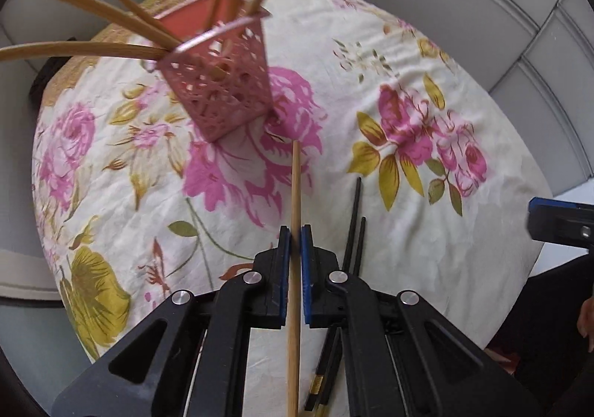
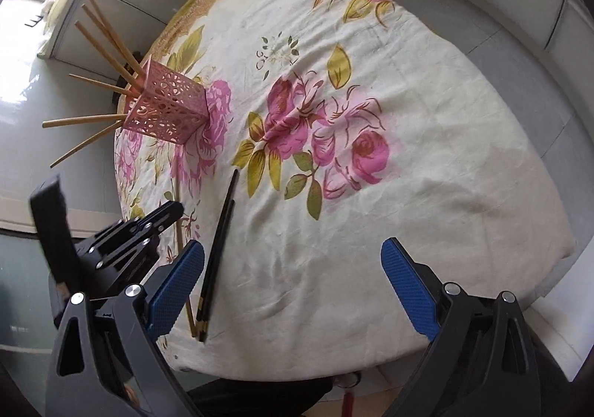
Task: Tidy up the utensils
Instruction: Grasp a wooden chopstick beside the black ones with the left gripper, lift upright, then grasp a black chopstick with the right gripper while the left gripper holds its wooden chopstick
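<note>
Bamboo chopstick [image 1: 296,194] is pinched between my left gripper's [image 1: 296,235] pads — light, stiff and slick, so I'm holding near mid-length, its tip aiming at the pink holder [image 1: 219,82]. My right gripper [image 2: 293,261] is hanging wide open, empty — black chopsticks [image 2: 219,242] are lying on the cloth [image 2: 427,164] just beside its left finger.

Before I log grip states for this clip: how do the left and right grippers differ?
The left gripper is closed on a bamboo chopstick; the right gripper is wide open and holds nothing. The left points toward the pink chopstick holder; the right hangs by the black chopsticks. Both have blue pads.
</note>
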The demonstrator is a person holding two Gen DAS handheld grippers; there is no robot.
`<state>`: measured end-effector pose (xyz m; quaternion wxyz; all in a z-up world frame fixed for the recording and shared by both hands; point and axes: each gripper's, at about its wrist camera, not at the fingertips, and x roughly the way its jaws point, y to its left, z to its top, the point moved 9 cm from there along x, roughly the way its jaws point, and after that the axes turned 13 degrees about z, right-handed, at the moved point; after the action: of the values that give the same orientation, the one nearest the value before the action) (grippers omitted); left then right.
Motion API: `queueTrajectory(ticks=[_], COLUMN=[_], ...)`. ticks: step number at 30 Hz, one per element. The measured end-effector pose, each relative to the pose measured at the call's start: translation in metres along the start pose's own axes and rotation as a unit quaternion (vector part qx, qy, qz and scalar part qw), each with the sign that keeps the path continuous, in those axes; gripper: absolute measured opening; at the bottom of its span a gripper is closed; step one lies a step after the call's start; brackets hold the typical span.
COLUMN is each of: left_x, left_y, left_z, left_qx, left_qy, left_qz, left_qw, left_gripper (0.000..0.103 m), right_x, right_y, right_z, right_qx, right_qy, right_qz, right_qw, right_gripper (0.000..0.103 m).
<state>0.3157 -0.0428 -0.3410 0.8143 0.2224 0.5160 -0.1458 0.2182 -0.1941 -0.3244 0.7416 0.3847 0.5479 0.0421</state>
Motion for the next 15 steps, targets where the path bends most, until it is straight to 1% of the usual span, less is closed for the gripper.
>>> queueTrajectory(ticks=[2,4,5,6,7,9,10,12,15], left_x=[-0.023,-0.048,-0.062,-0.074,-0.085,-0.11,-0.116,-0.128,-0.141], left_y=[0.018,0.034,0.037,0.043,0.048,0.057,0.059,0.065,0.074], left_z=[0.0,-0.002,-0.002,-0.002,-0.002,-0.004,-0.005,-0.008,-0.009], left_qx=[-0.037,-0.071,-0.082,-0.091,-0.099,-0.109,-0.113,-0.117,-0.125], left_qy=[-0.03,-0.064,-0.079,-0.094,-0.107,-0.128,-0.136,-0.149,-0.166], left_qz=[0.003,0.003,0.006,0.009,0.012,0.018,0.018,0.019,0.015], left_qw=[0.9989,0.9954,0.9935,0.9914,0.9893,0.9856,0.984,0.9817,0.978], left_gripper=[0.005,0.005,0.005,0.005,0.005,0.005,0.005,0.005,0.005], right_x=[0.017,0.035,0.045,0.053,0.062,0.077,0.083,0.093,0.106], right_y=[0.012,0.021,0.025,0.028,0.03,0.034,0.035,0.035,0.037], right_z=[0.004,0.005,0.005,0.006,0.007,0.009,0.011,0.017,0.022], right_qx=[-0.002,0.001,0.004,0.006,0.008,0.012,0.014,0.014,0.029], right_qy=[0.012,0.031,0.042,0.049,0.056,0.062,0.063,0.059,0.067], right_qz=[-0.006,-0.019,-0.025,-0.032,-0.041,-0.054,-0.062,-0.088,-0.097], right_qw=[1.0,0.999,0.999,0.998,0.998,0.997,0.996,0.994,0.993], right_gripper=[0.09,0.08,0.077,0.071,0.065,0.059,0.055,0.052,0.046])
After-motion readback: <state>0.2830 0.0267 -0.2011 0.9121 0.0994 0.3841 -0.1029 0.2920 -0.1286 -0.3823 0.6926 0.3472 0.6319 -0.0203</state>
